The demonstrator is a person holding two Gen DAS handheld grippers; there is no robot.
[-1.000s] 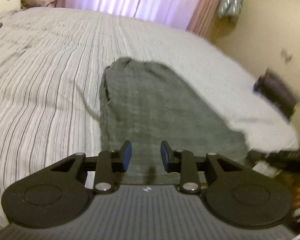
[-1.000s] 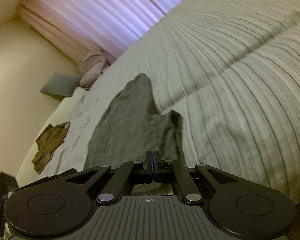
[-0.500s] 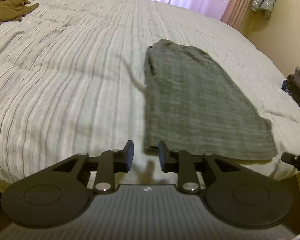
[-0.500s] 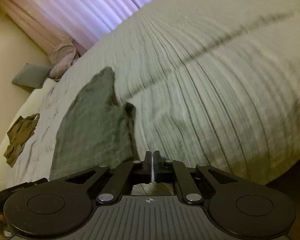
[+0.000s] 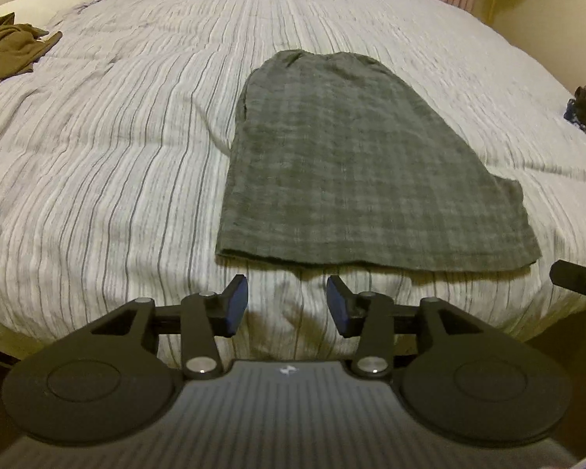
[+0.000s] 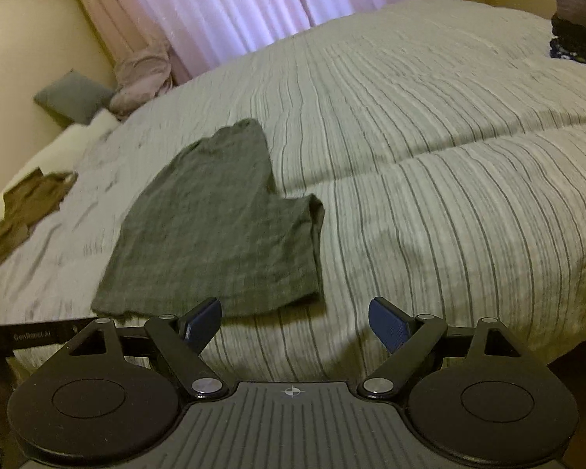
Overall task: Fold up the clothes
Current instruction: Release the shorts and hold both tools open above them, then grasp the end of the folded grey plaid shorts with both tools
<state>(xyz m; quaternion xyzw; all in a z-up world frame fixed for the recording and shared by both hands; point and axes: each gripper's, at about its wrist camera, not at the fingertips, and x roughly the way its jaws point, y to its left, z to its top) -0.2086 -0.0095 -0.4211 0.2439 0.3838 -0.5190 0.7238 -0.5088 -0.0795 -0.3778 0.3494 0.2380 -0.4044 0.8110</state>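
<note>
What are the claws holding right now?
Nothing. The left claw and right claw are both open, and the grey shirt lies loose on the bed.

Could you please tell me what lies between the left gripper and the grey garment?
Only bare striped bedspread separates the open left gripper from the flat grey woven garment, as the left wrist view shows.

A matt grey woven-cloth garment (image 5: 355, 164) is lying on a ribbed, striped cloth bedspread (image 5: 109, 148), its faint checked weave looking slightly coarse. A crumpled olive-brown cloth garment (image 5: 8, 51) is resting soft and dull nearby. Sheer curtains (image 6: 261, 4) are glowing behind, while matt black plastic gripper arms with shiny metal pivots are framing both views.
</note>
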